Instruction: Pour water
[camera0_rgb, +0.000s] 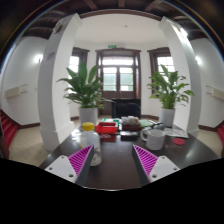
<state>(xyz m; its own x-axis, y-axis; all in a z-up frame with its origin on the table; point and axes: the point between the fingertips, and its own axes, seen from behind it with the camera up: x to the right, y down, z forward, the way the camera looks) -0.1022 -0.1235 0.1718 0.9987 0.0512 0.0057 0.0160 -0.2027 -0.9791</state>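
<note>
My gripper (113, 161) is open and empty over a dark table (115, 150); its magenta pads (80, 160) stand wide apart with only bare tabletop between them. A white mug-like vessel (153, 137) stands beyond the right finger. A small white cup (94, 153) stands just beside the left finger's tip, on its inner side. I see no water.
Further back on the table are a yellow-orange object (88, 126), a red object (105, 129), and small dark items (130, 124). A red thing (180, 141) lies at the right. Two large potted plants (85, 90) flank a window behind the table.
</note>
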